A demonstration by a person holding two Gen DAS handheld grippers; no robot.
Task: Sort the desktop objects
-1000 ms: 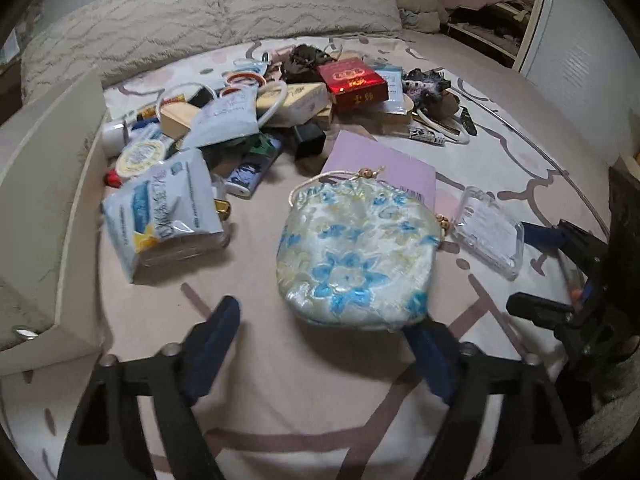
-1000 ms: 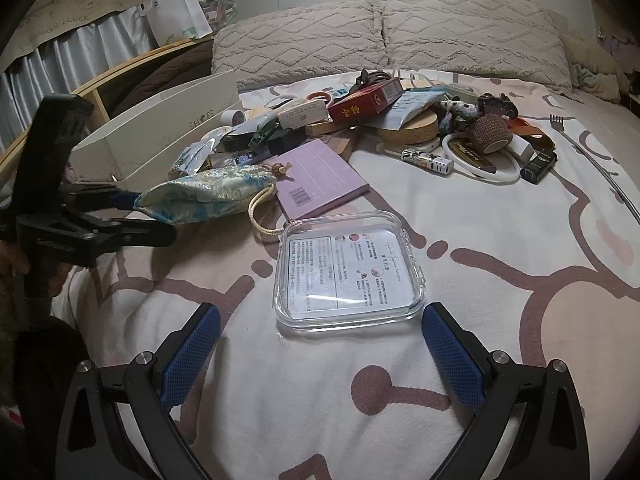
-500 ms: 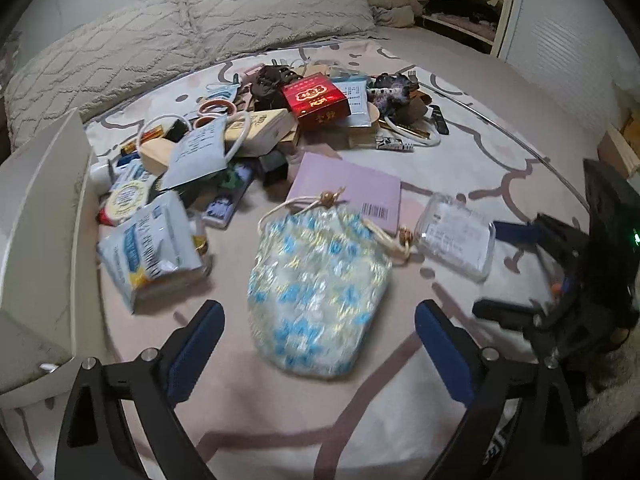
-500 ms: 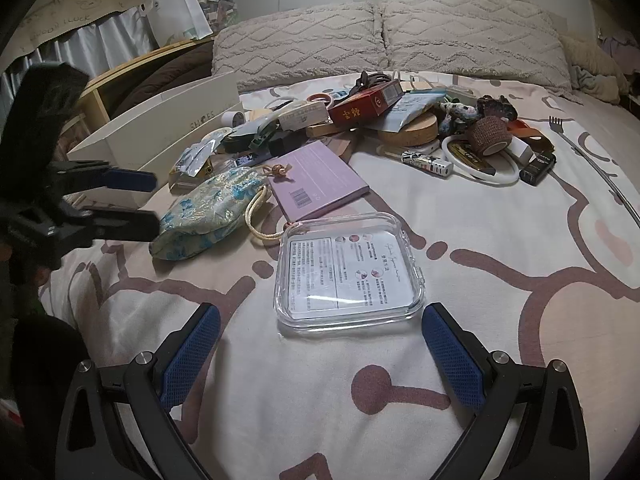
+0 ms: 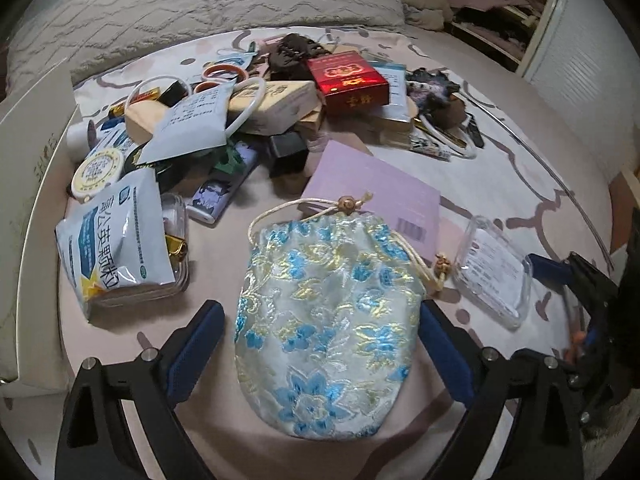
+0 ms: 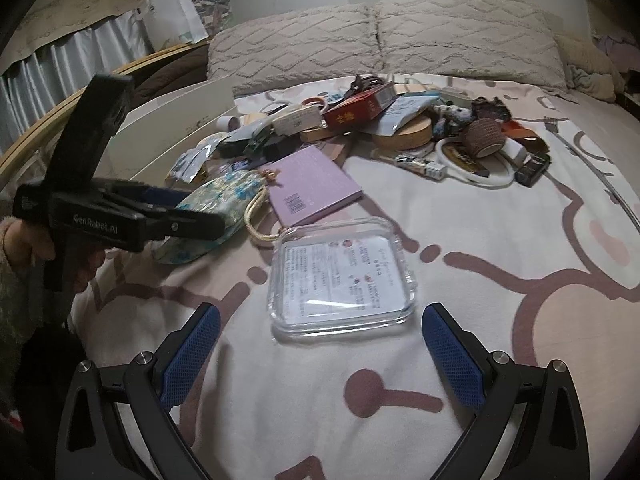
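Note:
A drawstring pouch [image 5: 328,320] with blue and gold flowers lies on the bedspread. My left gripper [image 5: 320,312] is open and straddles it, with a blue pad on each side and the right pad close to the cloth. The right wrist view shows that gripper [image 6: 188,210], held in a hand, low over the pouch [image 6: 216,196]. A clear square glass container [image 6: 340,276] lies just ahead of my open right gripper [image 6: 320,314], and nothing is between its fingers. A purple booklet [image 5: 376,196] lies behind the pouch.
A pile of small items covers the bed's middle: a red box [image 5: 352,80], a blue-and-white packet [image 5: 112,240], white rings, tins and cards. A white box [image 5: 28,200] stands at the left. Pillows [image 6: 380,44] line the headboard. The right gripper's finger [image 5: 548,268] is beside the container [image 5: 496,276].
My left gripper let go of the pouch, which dropped flat onto the bed. The gripper opened wide and moved down and closer around it. The right gripper kept still.

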